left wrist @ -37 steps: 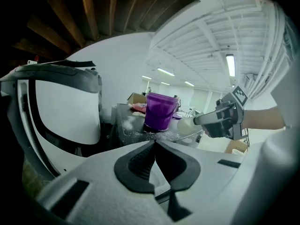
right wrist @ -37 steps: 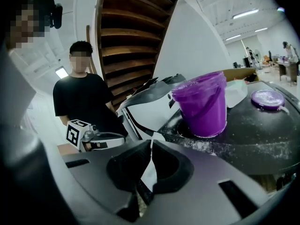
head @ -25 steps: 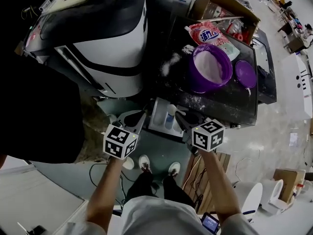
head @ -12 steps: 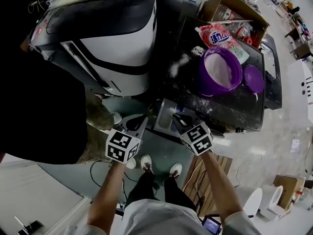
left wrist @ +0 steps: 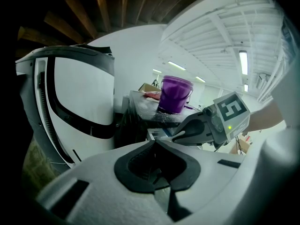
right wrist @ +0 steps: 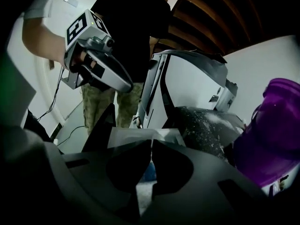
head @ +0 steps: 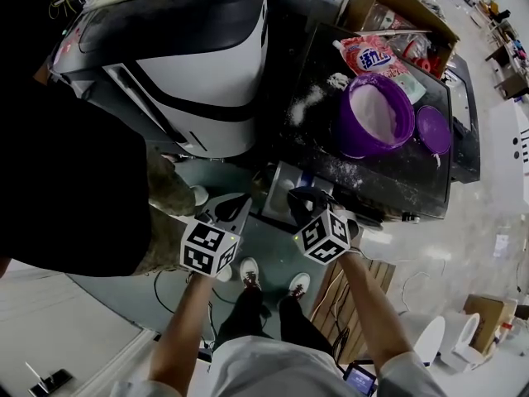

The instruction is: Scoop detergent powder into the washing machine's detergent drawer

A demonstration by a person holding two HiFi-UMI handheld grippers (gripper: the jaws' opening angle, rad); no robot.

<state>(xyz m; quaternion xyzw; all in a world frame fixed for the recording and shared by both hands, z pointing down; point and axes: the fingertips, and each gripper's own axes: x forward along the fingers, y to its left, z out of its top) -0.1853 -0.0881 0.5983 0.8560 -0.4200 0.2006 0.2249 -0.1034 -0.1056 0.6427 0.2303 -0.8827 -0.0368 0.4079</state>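
The detergent drawer [head: 279, 185] stands pulled out from the front of the dark machine top [head: 413, 180]. My right gripper [head: 299, 198] hangs over the drawer with its jaws shut and nothing clearly between them. In the right gripper view the drawer's pale rim [right wrist: 136, 136] lies just past the jaw tips, and a blue thing [right wrist: 148, 170] shows in the slit below them. My left gripper [head: 235, 207] floats shut just left of the drawer, empty. A purple bucket [head: 376, 114] of white powder stands on the dark top, also seen as the purple bucket [left wrist: 176, 93] and purple bucket [right wrist: 274, 130].
A white and black washing machine [head: 198, 81] stands at the left. Spilled powder [head: 302, 104] dusts the dark top. The purple lid [head: 433, 128], a detergent bag [head: 372, 56] and a cardboard box [head: 397, 11] sit behind the bucket. A person in camouflage trousers [right wrist: 101, 104] stands nearby.
My right gripper has swung left and down over the drawer, its marker cube turning. The left gripper has hardly moved.
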